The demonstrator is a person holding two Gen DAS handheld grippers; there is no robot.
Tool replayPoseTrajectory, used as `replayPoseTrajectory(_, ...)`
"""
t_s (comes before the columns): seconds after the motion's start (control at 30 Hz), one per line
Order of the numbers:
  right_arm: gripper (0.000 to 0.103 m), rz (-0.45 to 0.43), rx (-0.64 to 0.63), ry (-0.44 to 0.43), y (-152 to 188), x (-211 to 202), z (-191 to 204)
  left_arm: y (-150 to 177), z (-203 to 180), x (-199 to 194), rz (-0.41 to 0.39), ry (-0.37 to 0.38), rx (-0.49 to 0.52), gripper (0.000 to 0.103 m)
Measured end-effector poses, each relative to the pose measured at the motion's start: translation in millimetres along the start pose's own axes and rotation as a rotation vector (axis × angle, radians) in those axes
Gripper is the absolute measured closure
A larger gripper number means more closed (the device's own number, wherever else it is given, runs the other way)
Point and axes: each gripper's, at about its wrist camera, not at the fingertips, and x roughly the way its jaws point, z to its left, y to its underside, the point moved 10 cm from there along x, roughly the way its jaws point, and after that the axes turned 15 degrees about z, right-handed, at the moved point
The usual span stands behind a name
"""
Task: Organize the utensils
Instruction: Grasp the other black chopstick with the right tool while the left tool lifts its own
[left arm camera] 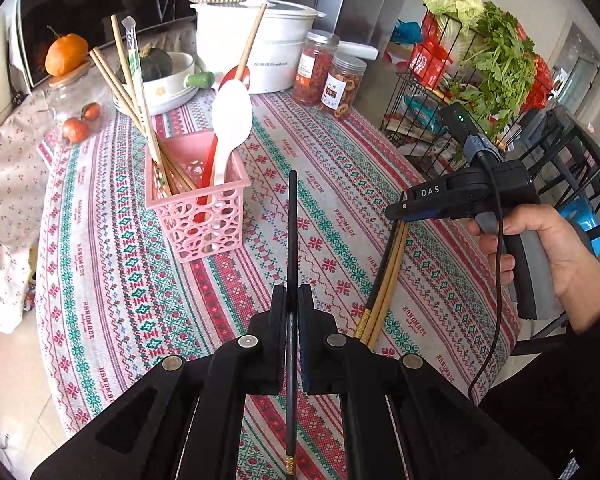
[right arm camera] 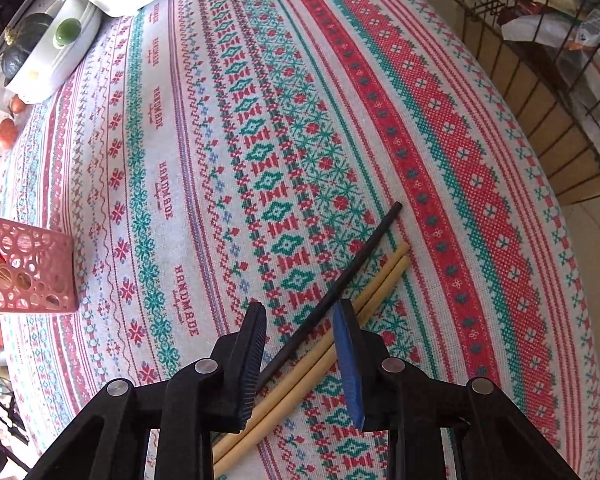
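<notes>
My left gripper [left arm camera: 293, 294] is shut on a black chopstick [left arm camera: 292, 220] that points up toward the pink basket [left arm camera: 204, 216]. The basket holds bamboo chopsticks [left arm camera: 132, 92], a white spoon [left arm camera: 230, 120] and a red spoon [left arm camera: 236, 74]. A hand holds my right gripper [left arm camera: 396, 214] tip-down over the chopsticks on the cloth [left arm camera: 384, 280]. In the right wrist view its jaws [right arm camera: 300, 306] straddle a second black chopstick [right arm camera: 364, 256] and two bamboo chopsticks [right arm camera: 384, 276]. All three lie flat and slant across the gap. The pads do not visibly clamp them. The basket's corner [right arm camera: 24, 268] shows at the left.
A patterned tablecloth [left arm camera: 340, 184] covers the round table. At the back stand a white cooker [left arm camera: 260, 48], two snack jars [left arm camera: 324, 72], a bowl with a squash [left arm camera: 160, 76] and oranges [left arm camera: 76, 128]. A wire rack with greens [left arm camera: 480, 72] stands off the table's right edge.
</notes>
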Motion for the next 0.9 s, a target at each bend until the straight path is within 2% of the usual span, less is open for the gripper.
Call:
replayPoseTrajectory(0.07, 0.073, -0.002, 0.011, 0.038, -5, 2, 0, 0, -1, 0, 0.001, 0.006, -0.002, 0.098)
replayPoseTrajectory(0.17, 0.074, 0.025, 0.026, 0.182, -8, 8, 0, -1, -1, 1, 0.004, 0.01, -0.008, 0.098)
replayPoseTrajectory(0.23, 0.073, 0.008, 0.017, 0.257, -11, 10, 3, -2, 0, 1, 0.006, 0.012, -0.013, 0.098)
replayPoseTrajectory(0.3, 0.07, -0.02, 0.018, 0.289, -15, 10, 9, -2, 3, 0, 0.003, 0.012, -0.021, 0.098)
replayPoseTrajectory(0.33, 0.076, -0.03, 0.019, 0.287, -16, 10, 13, -2, 4, 0, 0.002, 0.013, -0.026, 0.098)
replayPoseTrajectory(0.37, 0.087, -0.036, 0.015, 0.275, -17, 12, 19, -3, 6, -1, 0.0, 0.014, -0.031, 0.098)
replayPoseTrajectory(0.53, 0.088, -0.064, -0.018, 0.291, -16, 14, 33, -2, 16, -4, -0.006, 0.012, -0.061, 0.098)
replayPoseTrajectory(0.63, 0.091, -0.088, -0.019, 0.265, -19, 12, 36, -3, 22, -3, -0.01, -0.001, -0.073, 0.098)
replayPoseTrajectory(0.8, 0.097, -0.089, -0.074, 0.115, -12, 10, 60, -5, 22, -15, -0.043, 0.01, -0.071, 0.098)
replayPoseTrajectory(0.9, 0.098, -0.135, -0.129, 0.049, -1, -10, 81, -6, 21, -29, -0.082, -0.005, -0.054, 0.098)
